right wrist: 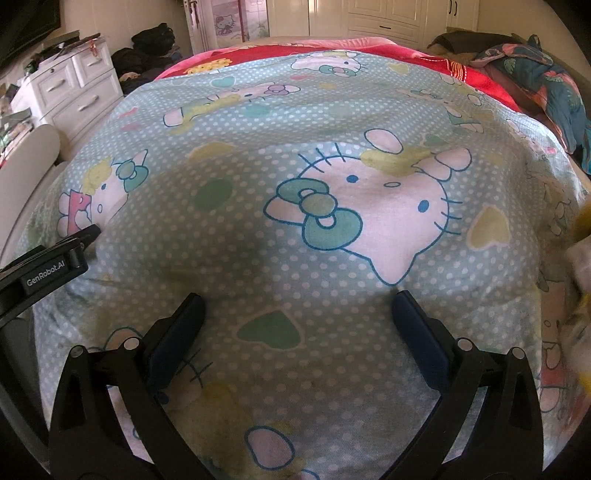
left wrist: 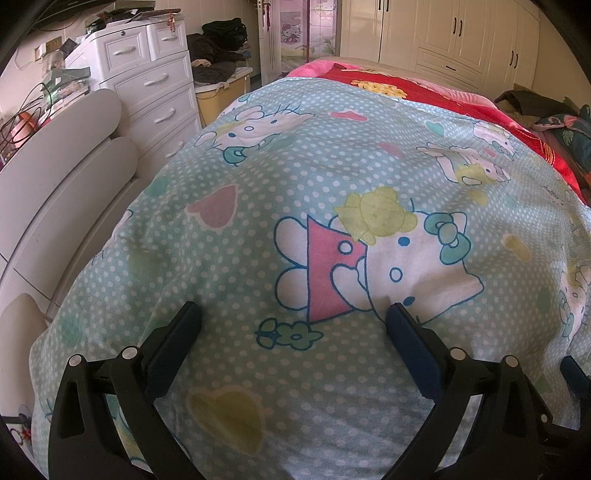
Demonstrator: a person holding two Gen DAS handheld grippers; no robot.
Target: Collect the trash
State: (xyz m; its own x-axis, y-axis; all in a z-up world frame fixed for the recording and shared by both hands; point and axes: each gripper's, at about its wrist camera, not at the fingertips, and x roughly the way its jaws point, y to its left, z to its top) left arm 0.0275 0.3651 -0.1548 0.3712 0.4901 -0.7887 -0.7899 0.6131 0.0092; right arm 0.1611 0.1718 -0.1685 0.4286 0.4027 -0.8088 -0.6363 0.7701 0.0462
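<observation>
Searching for trash, left gripper [left wrist: 293,314] and right gripper [right wrist: 298,304] both spread wide and unladen over quilt [right wrist: 258,240]; next, probably checking blurred pale-yellow clutter [right wrist: 581,254] at three o'clock.

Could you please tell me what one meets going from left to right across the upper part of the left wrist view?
White drawer chest → pile of dark clothes → Hello Kitty door panel → cream wardrobe doors → dark floral pillow.
</observation>
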